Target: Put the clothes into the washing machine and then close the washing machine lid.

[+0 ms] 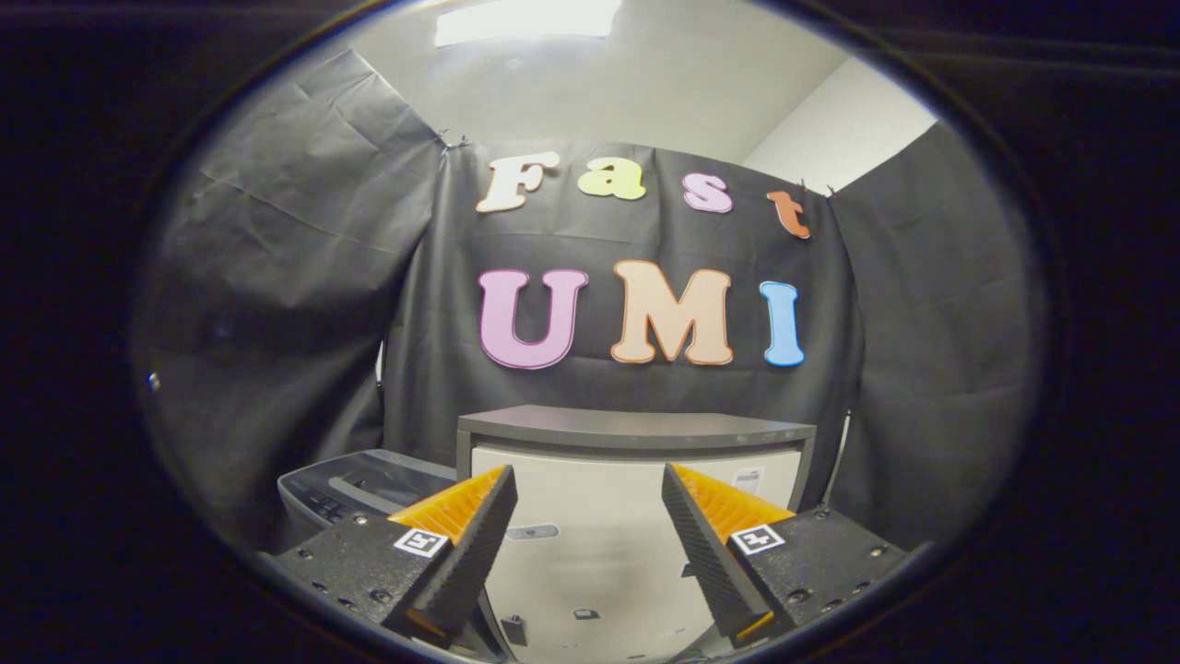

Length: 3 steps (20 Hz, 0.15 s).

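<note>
My gripper is open, its two orange-and-black fingers spread wide with nothing between them. Just beyond them rises a white upright panel with a dark grey top edge, which looks like the washing machine's raised lid seen from its inner side. A small label sits near the panel's upper right corner. To the left of the left finger lies a grey control panel with dark buttons, part of the washing machine's top. The fingers hide the machine's opening.
Black cloth walls close the booth behind and on both sides of the machine. Above them are a white ceiling and a ceiling light.
</note>
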Motion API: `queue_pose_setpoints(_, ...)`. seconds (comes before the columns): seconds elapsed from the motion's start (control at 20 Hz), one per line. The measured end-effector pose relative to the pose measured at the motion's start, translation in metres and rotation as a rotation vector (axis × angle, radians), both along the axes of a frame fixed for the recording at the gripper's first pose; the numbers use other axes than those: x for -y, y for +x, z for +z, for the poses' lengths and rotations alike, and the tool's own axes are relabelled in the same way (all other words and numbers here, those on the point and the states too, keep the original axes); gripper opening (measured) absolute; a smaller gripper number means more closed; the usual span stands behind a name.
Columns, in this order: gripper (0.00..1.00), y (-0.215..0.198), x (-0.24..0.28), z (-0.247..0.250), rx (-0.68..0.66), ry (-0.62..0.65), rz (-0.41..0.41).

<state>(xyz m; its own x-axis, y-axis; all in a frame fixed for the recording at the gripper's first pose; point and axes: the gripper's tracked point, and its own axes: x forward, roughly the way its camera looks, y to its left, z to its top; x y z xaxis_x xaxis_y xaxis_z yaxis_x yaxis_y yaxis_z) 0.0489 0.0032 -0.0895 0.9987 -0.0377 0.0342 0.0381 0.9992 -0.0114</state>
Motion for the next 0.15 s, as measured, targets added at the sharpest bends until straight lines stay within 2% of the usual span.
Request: queue_pose_setpoints(0.15,0.96,-0.0013,0.0023,0.0007,-0.006,0.016,-0.009)
